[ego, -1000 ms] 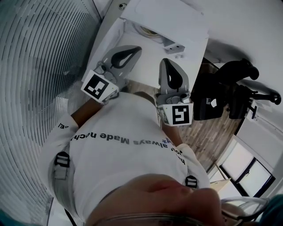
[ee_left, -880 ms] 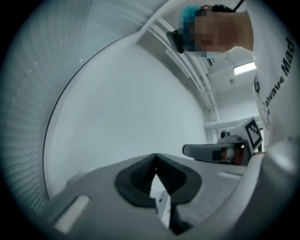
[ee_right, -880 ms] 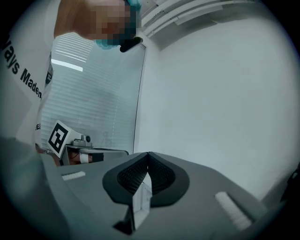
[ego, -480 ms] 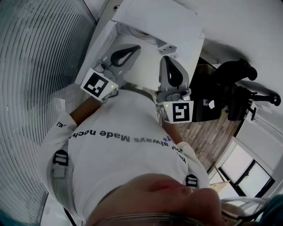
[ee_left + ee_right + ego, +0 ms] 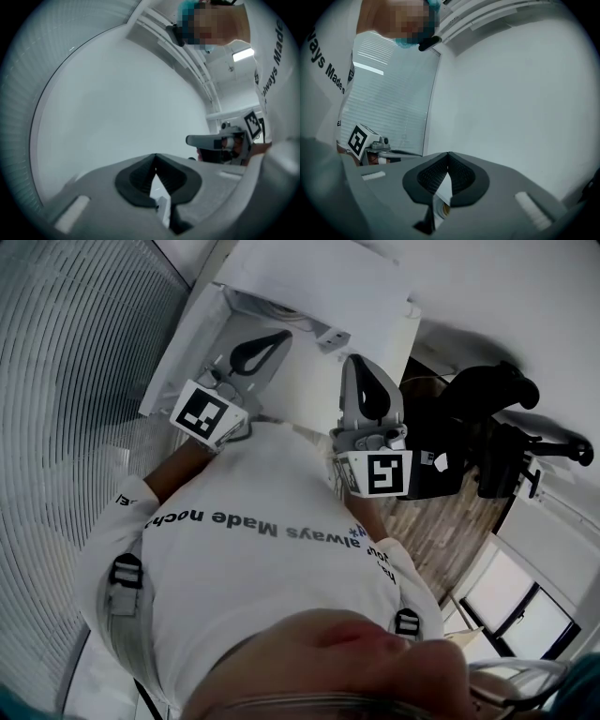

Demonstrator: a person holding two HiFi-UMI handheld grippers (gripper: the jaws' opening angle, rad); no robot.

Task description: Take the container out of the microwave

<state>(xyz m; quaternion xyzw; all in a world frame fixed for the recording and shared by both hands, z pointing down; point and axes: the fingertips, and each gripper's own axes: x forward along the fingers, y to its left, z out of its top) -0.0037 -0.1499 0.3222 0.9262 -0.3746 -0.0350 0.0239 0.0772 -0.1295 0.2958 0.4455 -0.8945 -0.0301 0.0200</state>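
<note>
The left gripper (image 5: pixel 155 155) and the right gripper (image 5: pixel 448 153) were both clenched on nothing, tips together, held side by side facing a white unit (image 5: pixel 309 277).

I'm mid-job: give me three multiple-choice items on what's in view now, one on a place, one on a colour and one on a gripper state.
1. In the head view, where is the black chair?
A) at the far left
B) to the right of the right gripper
C) between the two grippers

2. What colour is the person's shirt?
A) black
B) white
C) red

3. How do the jaws of the left gripper stand?
A) wide open
B) shut on a container
C) shut, with nothing between them

Answers:
1 B: the chair shows at the picture's right, past the right gripper.
2 B: the cloth is white with dark lettering.
3 C: the left gripper view shows the pads meeting at the tips, with nothing gripped.
</note>
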